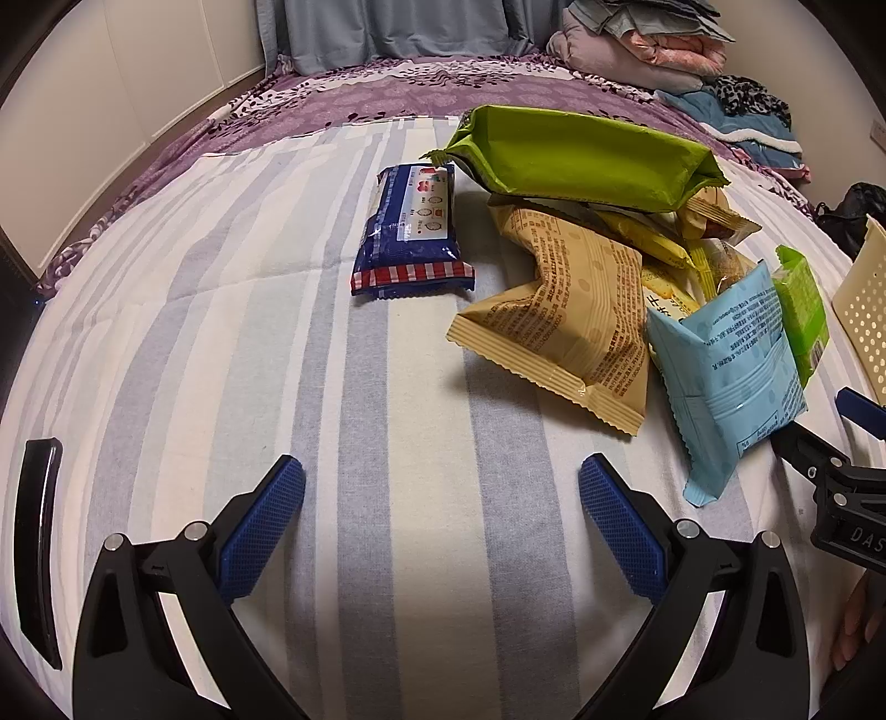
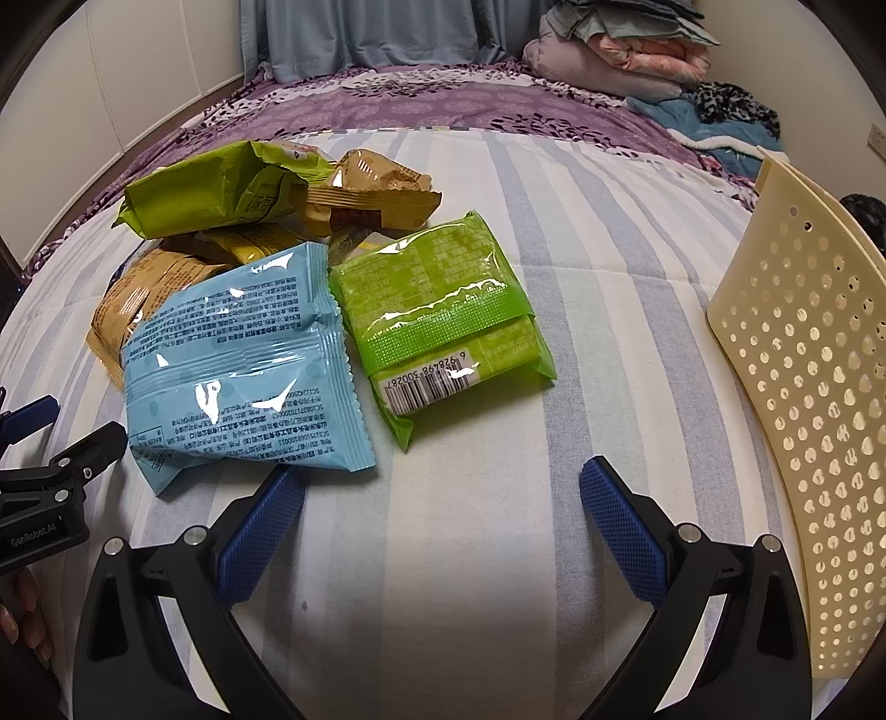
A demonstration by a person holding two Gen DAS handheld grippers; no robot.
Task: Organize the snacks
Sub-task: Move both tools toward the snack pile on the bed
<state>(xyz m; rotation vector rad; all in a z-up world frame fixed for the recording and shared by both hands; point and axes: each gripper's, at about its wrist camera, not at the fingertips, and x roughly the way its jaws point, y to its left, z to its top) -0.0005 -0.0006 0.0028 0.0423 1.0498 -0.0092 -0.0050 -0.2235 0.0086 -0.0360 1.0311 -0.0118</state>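
A pile of snack packs lies on the striped sheet. In the left wrist view a dark blue pack (image 1: 412, 232) lies apart at centre, with an olive-green bag (image 1: 581, 160), a tan bag (image 1: 570, 315) and a light blue bag (image 1: 731, 365) to its right. My left gripper (image 1: 442, 487) is open, short of them, holding nothing. In the right wrist view the light blue bag (image 2: 238, 365) and a bright green pack (image 2: 443, 310) lie just ahead of my right gripper (image 2: 442, 493), which is open and empty. A cream perforated basket (image 2: 803, 387) stands at the right.
The bed's purple patterned cover (image 2: 443, 105) runs behind the striped sheet (image 1: 277, 332). Folded blankets and clothes (image 2: 620, 55) are stacked at the far right. A curtain (image 1: 387, 27) hangs at the back. A black strip (image 1: 39, 548) shows at the left edge.
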